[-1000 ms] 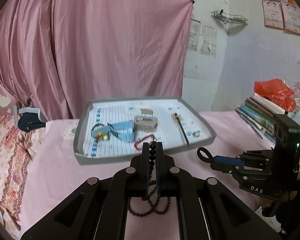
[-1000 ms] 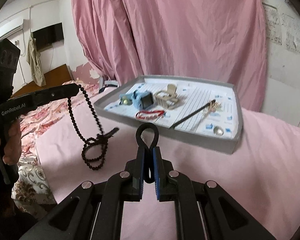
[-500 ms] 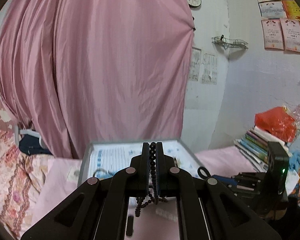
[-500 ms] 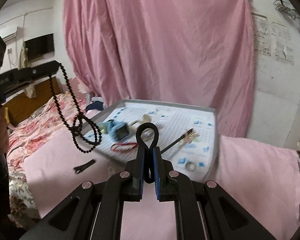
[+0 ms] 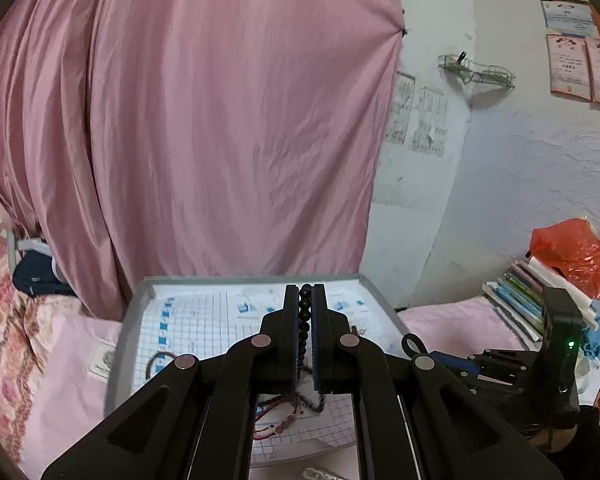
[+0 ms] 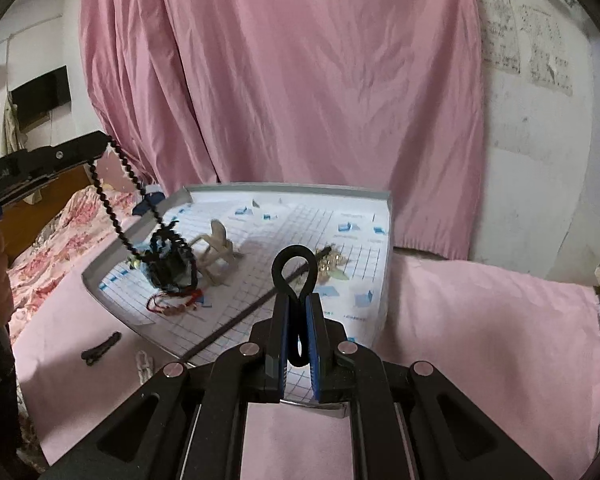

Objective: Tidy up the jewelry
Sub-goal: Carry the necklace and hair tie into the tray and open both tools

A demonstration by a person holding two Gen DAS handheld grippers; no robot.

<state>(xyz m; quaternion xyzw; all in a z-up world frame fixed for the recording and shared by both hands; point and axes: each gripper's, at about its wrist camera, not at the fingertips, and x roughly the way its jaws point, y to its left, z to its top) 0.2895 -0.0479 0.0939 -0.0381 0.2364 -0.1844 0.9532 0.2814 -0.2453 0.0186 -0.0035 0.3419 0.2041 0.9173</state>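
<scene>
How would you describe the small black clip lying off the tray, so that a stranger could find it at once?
Start at the grey tray on the pink cloth. Look just outside its near left corner: the black clip lies flat on the cloth. A white chain lies beside it, but the clip is dark, slim and rigid.

Pink curtain (image 5: pixel 220 128) drapes a white wall (image 5: pixel 500 184) hung with certificates (image 5: pixel 580 68).

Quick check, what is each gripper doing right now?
Left gripper: shut on the black bead necklace, which hangs over the tray.
Right gripper: shut on a black hair tie.
</scene>
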